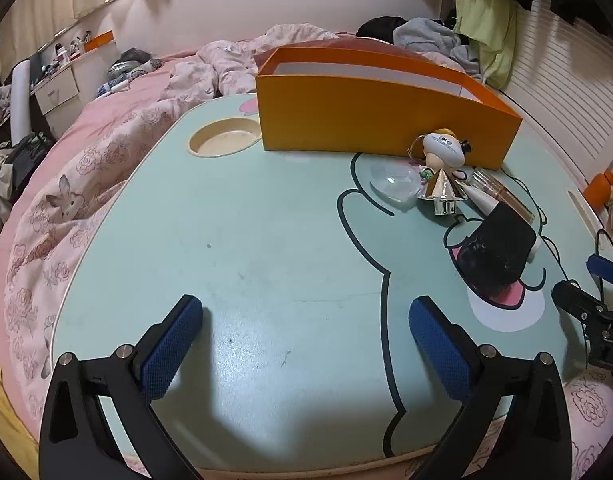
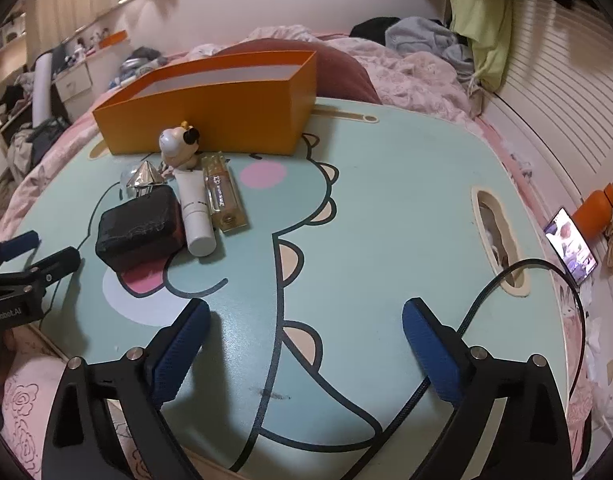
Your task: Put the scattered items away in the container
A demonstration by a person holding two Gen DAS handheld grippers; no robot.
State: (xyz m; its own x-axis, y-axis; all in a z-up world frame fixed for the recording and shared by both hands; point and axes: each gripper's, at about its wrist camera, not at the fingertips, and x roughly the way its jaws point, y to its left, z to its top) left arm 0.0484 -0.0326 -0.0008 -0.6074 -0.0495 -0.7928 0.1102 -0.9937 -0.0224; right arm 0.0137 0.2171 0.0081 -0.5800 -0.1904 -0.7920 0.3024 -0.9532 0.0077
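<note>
Both grippers, left gripper (image 1: 306, 320) and right gripper (image 2: 306, 324), hover with fingers wide and empty over the mint-green cartoon counter (image 1: 246, 240); scattered toiletries, including a black rectangular pouch (image 2: 140, 224), cluster just before the open orange cardboard container (image 2: 210, 108), within easy reach.

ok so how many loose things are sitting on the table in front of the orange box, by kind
toy figure: 1
white tube: 1
clear bottle with gold liquid: 1
black case: 1
silver cone piece: 1
clear plastic dome: 1
total: 6, none yet in the orange box
</note>
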